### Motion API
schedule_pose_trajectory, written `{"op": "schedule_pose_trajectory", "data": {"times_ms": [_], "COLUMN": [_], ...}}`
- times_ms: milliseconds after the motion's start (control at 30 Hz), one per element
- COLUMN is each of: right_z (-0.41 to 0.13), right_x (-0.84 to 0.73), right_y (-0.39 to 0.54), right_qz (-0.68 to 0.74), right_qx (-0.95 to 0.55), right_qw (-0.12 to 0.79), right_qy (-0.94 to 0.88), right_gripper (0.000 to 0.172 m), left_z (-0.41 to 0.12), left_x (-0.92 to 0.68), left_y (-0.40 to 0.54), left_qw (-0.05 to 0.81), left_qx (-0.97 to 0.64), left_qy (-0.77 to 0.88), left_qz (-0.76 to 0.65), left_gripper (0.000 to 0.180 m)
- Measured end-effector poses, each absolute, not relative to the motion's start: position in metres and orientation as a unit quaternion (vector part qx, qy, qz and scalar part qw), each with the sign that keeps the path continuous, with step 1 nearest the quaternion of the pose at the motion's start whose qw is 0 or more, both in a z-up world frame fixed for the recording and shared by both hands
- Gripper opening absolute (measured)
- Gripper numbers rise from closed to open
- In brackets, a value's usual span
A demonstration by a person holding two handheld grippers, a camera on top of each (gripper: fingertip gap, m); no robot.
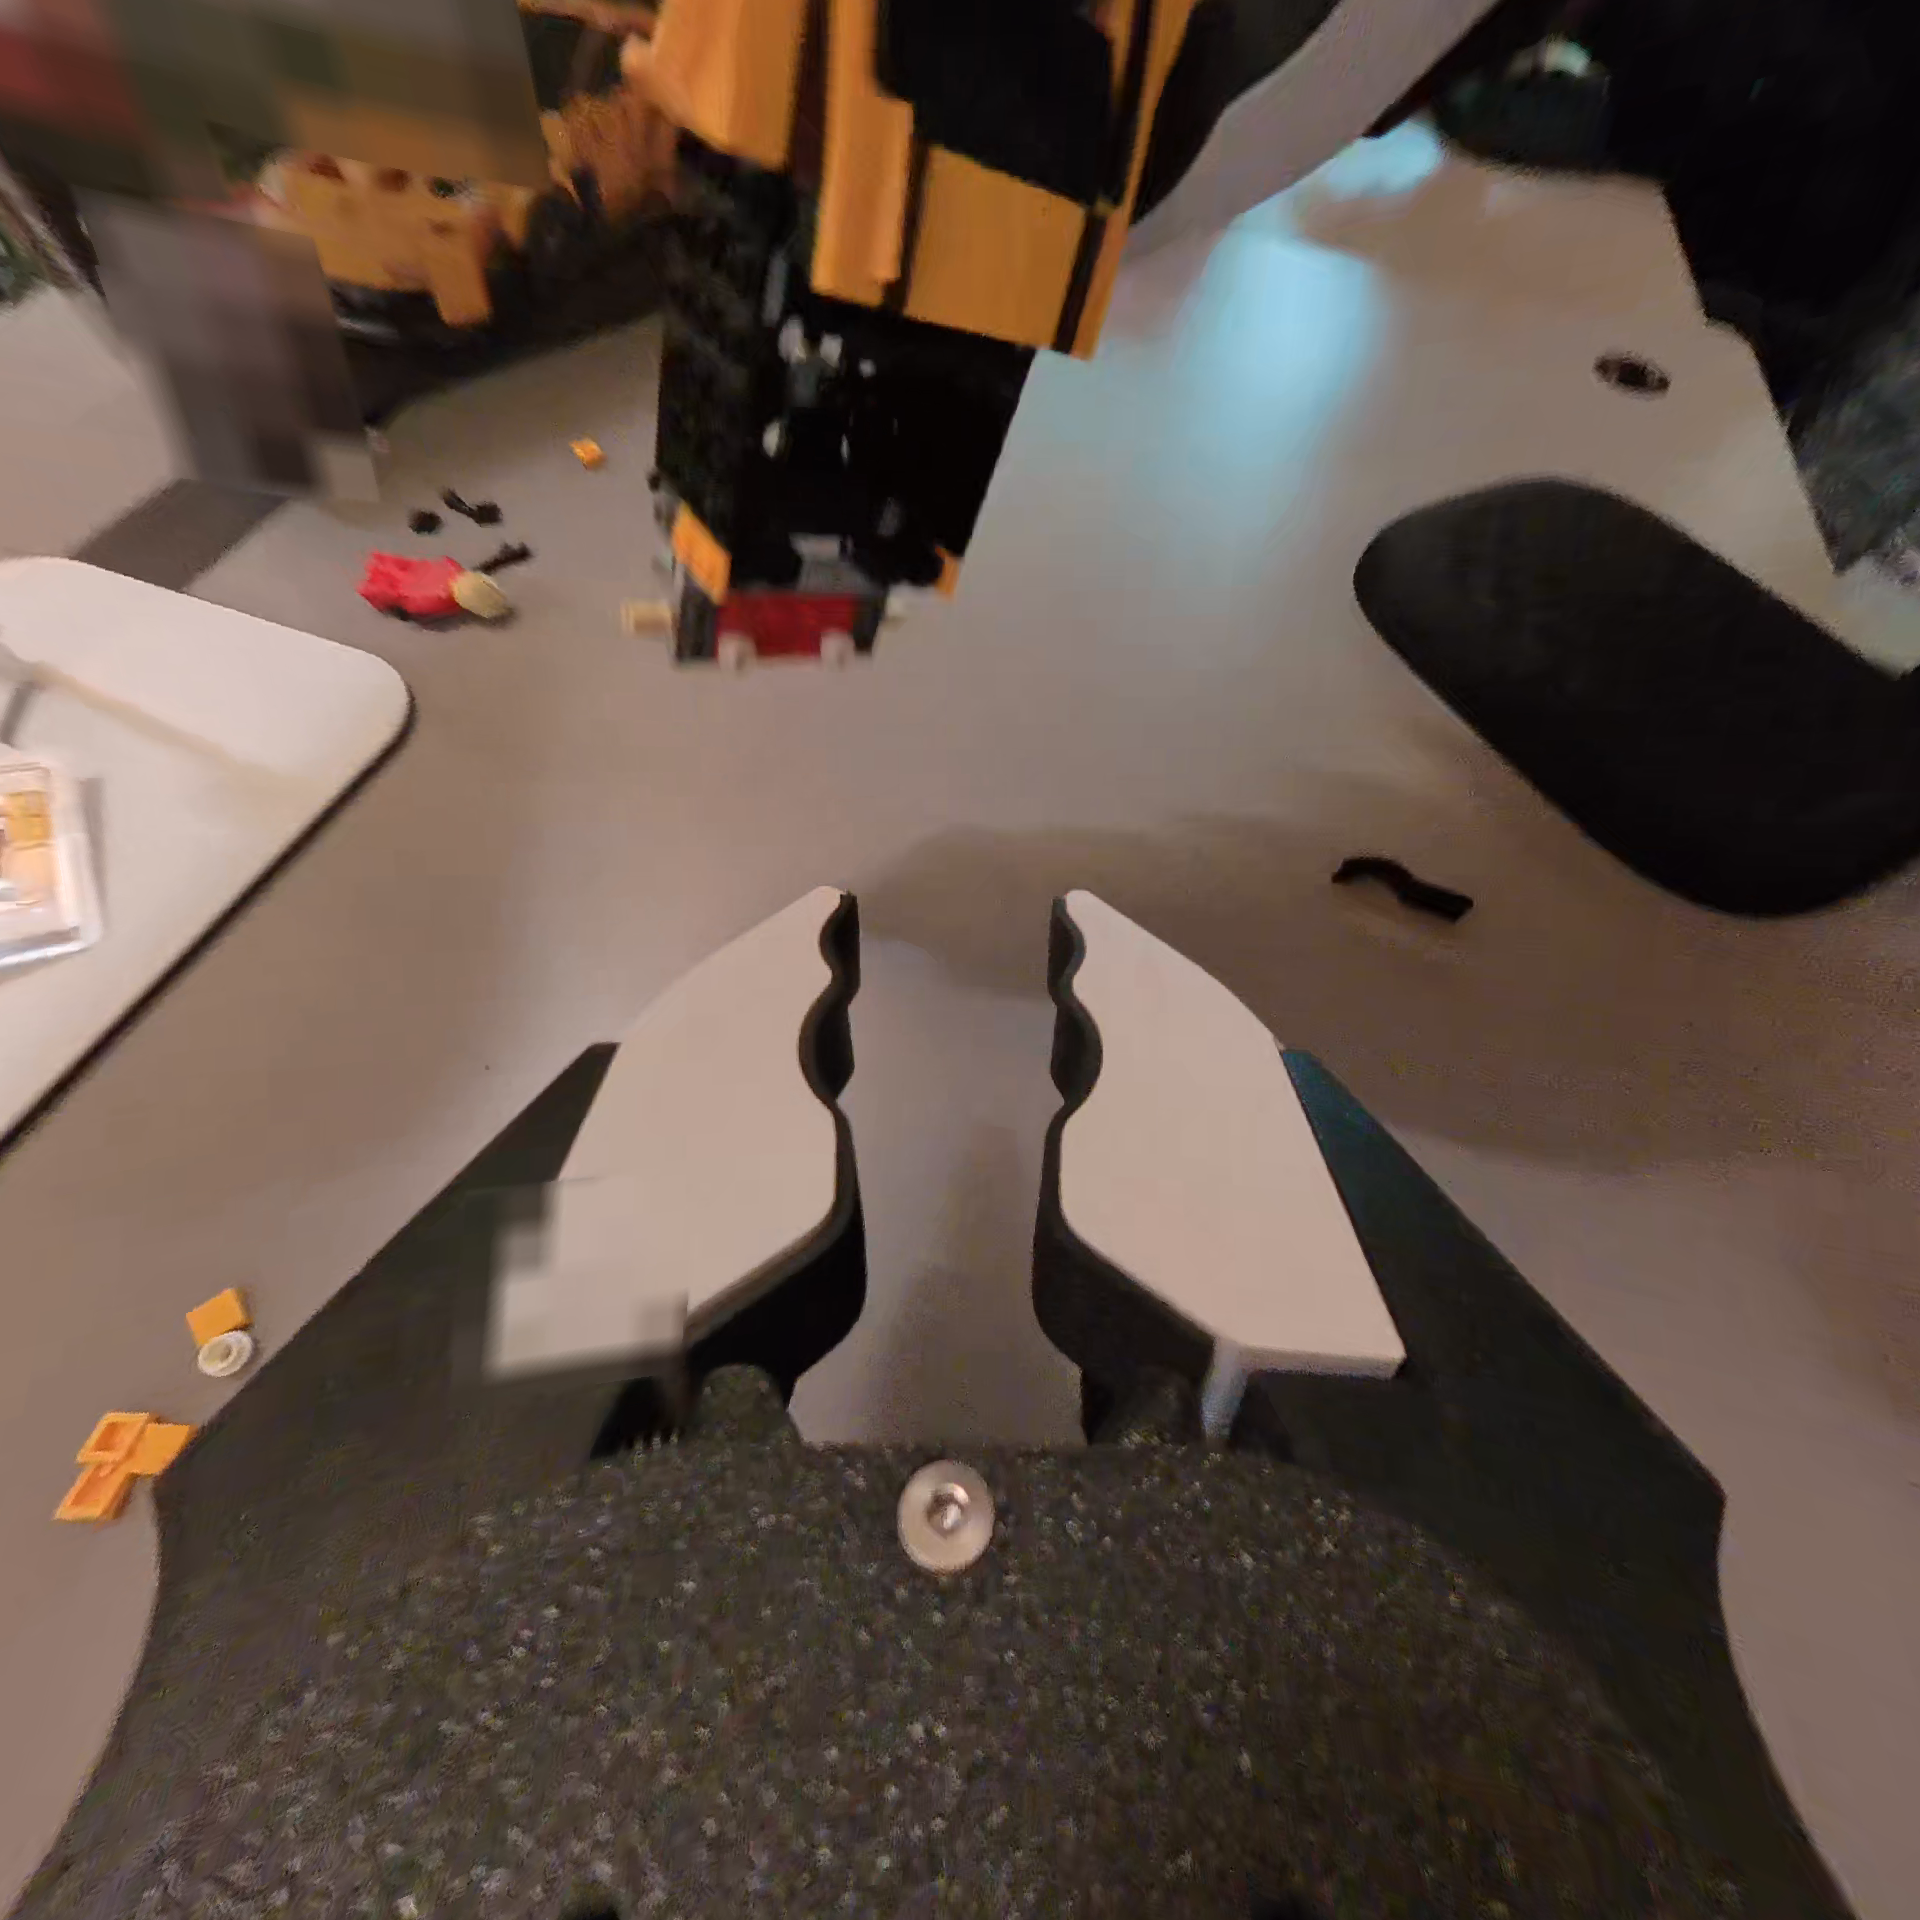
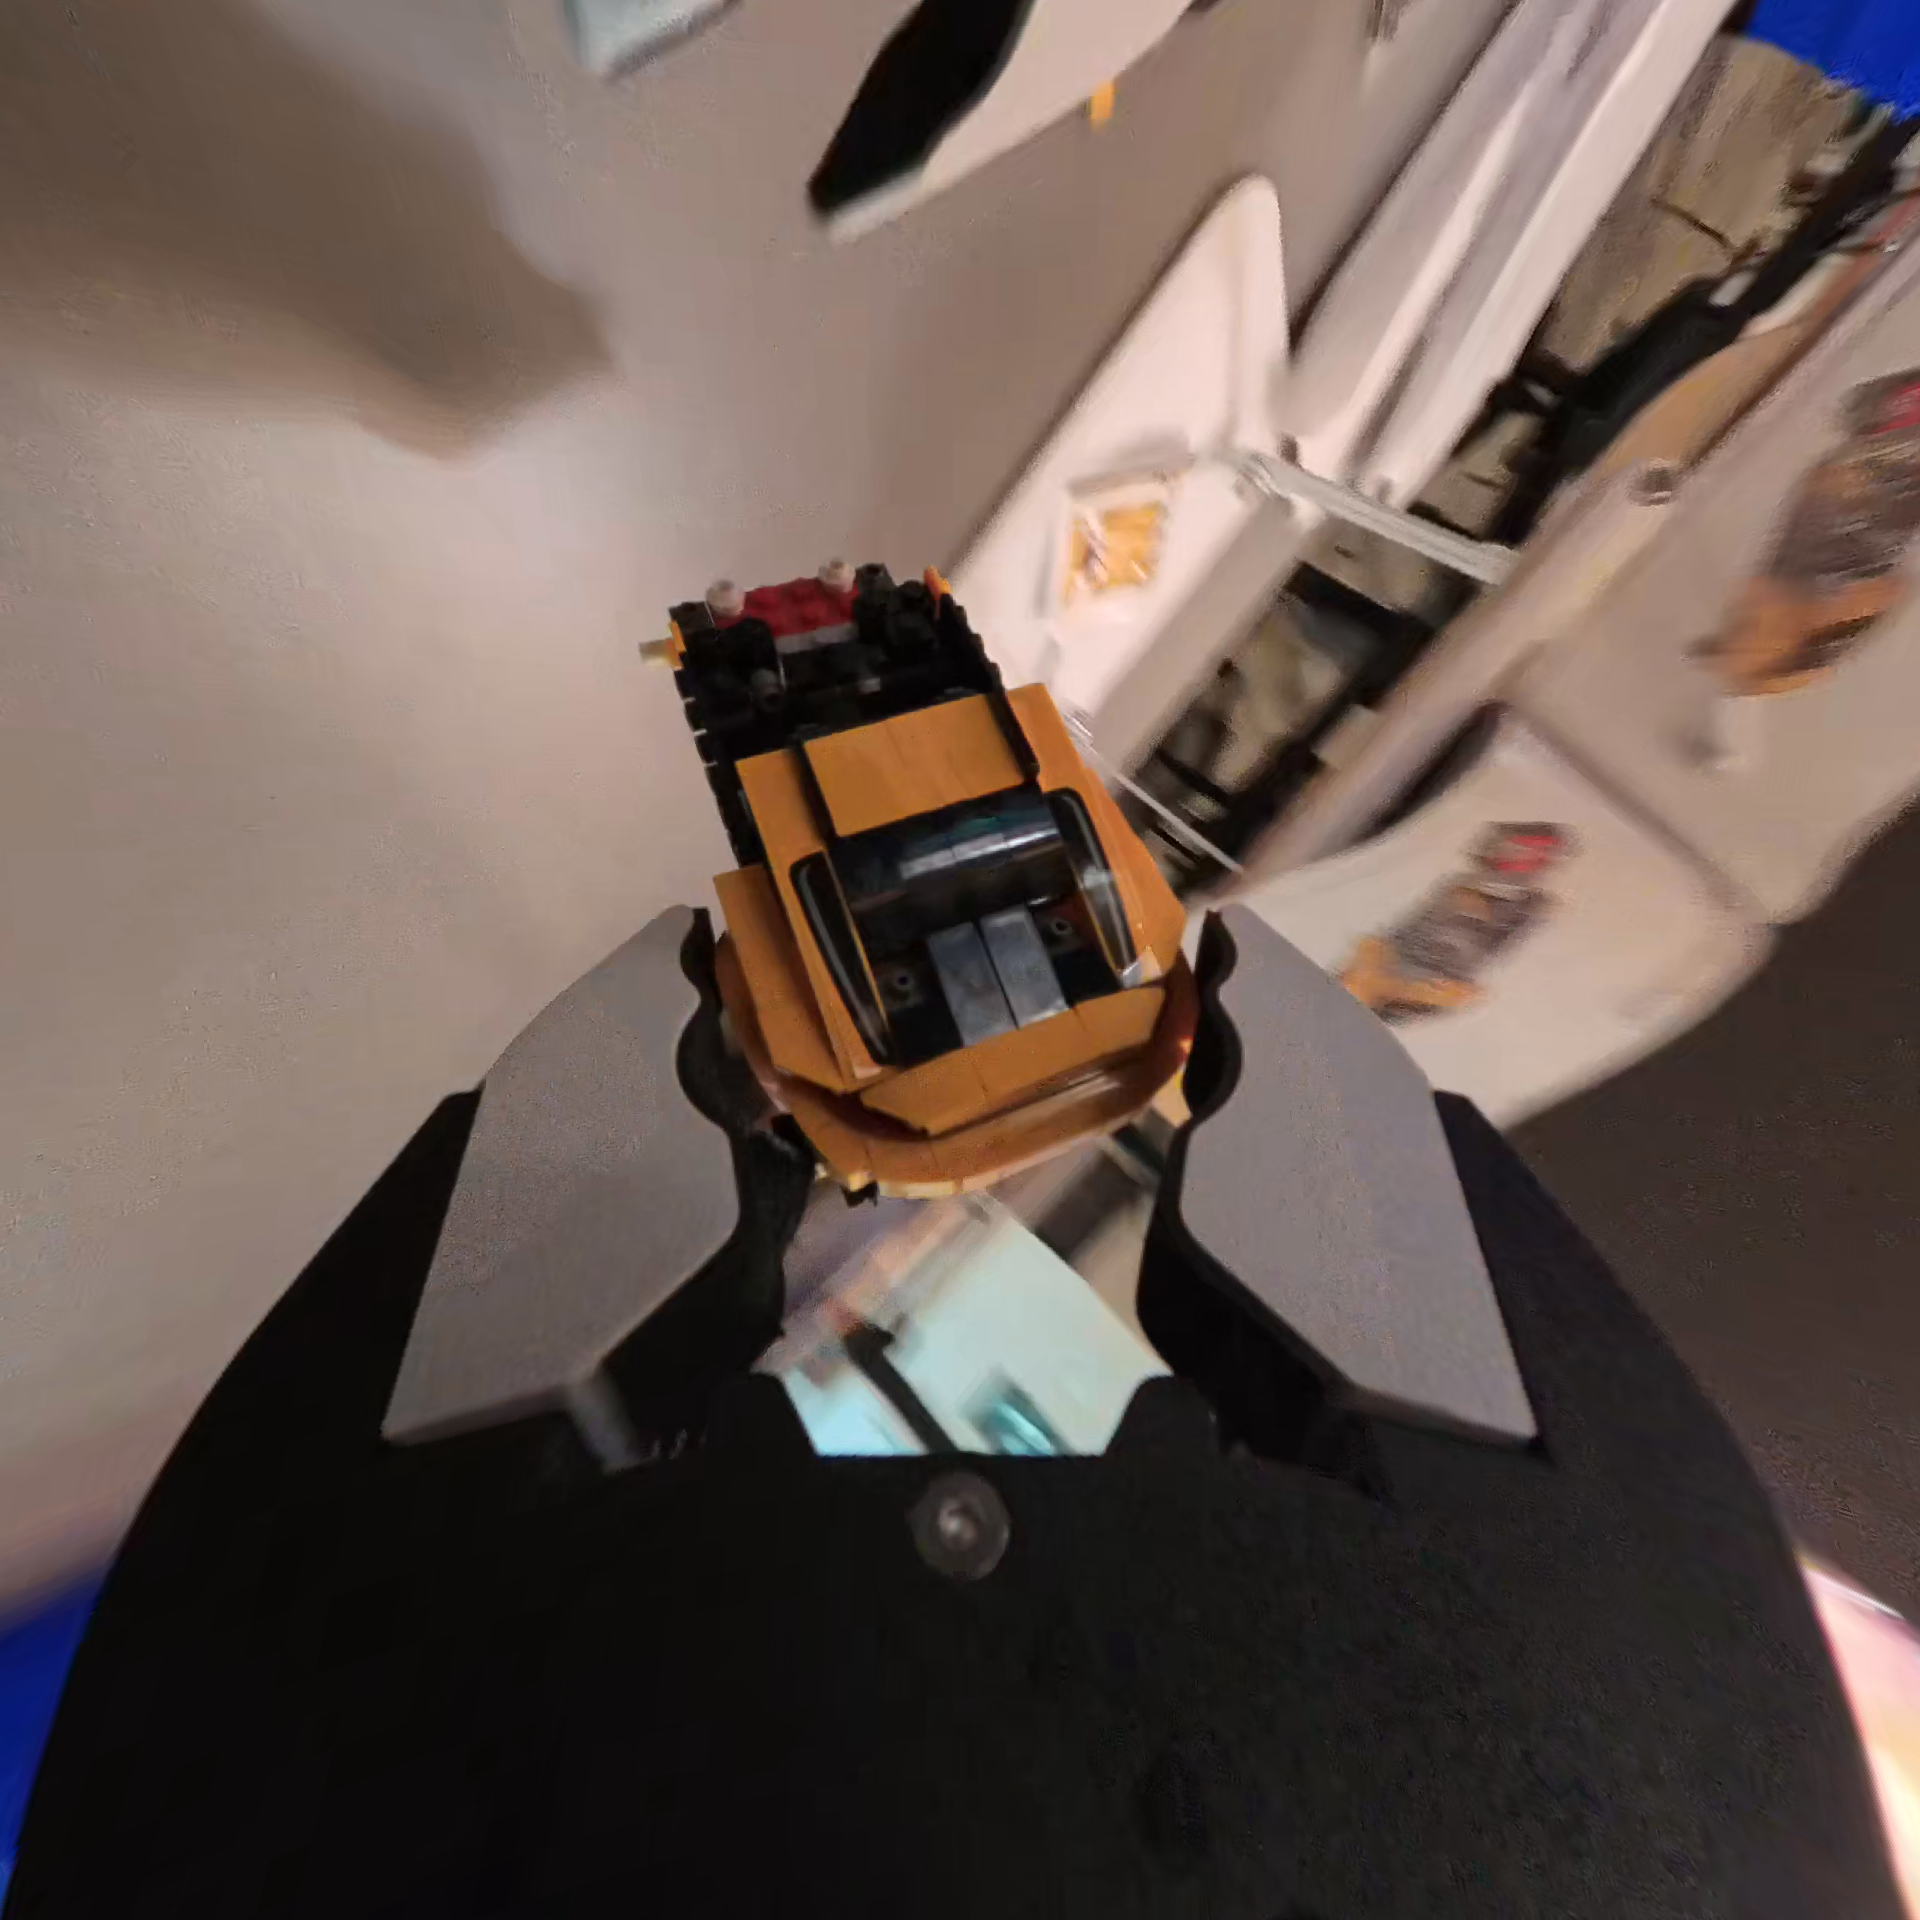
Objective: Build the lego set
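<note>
1. Right gripper (image 2: pixel 951 925) is clamped on the wide end of an orange-and-black brick-built toy car (image 2: pixel 914 883), which fills the centre of the right wrist view. It's up off the grey table (image 1: pixel 1143 727); in the left wrist view it hangs nose-down at upper centre.
2. Grip sits on one end only, so the long body overhangs. Any twist could lever plates off or swing the car out of the pads.
3. Left gripper (image 1: pixel 954 904) is partly spread with nothing between its fingers, low over bare table at frame centre. No second support under the car.
4. Loose bricks (image 1: pixel 135 1455) lower left, red piece (image 1: pixel 416 587) and black piece (image 1: pixel 1403 888) lie underneath. A dropped car would scatter them.
</note>
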State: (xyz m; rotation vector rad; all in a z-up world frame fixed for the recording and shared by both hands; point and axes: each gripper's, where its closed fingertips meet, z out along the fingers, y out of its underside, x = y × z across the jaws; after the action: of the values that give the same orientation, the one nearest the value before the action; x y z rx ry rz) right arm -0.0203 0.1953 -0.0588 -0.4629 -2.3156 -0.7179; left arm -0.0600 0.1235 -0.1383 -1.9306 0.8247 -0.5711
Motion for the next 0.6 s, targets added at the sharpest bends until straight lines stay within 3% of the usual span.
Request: {"op": "schedule_pose_trajectory", "data": {"times_ms": [167,333,500,600], "right_z": [-0.024,-0.031,-0.035,-0.048], "right_x": [-0.022,-0.022,-0.012,0.015], "right_y": [0.172,0.134,0.124,0.136], "right_qz": [-0.470,-0.508,-0.485,-0.392], "right_qx": [-0.046,0.003,-0.050,-0.224], "right_qw": [0.273,0.223,0.230,0.238], "right_qy": [-0.838,-0.832,-0.842,-0.860], "right_gripper": [0.087,0.087,0.087,0.087], "left_z": [-0.127,-0.124,-0.126,-0.133], "left_x": [-0.070,-0.069,-0.061,-0.055], "left_y": [0.124,0.119,0.108,0.099], "left_qw": [0.496,0.504,0.491,0.469], "left_qx": [-0.776,-0.770,-0.762,-0.758], "left_qy": [0.308,0.321,0.360,0.399], "left_qz": [-0.239,-0.223,-0.218,-0.214], "left_gripper": [0.033,0.032,0.032,0.031]}}
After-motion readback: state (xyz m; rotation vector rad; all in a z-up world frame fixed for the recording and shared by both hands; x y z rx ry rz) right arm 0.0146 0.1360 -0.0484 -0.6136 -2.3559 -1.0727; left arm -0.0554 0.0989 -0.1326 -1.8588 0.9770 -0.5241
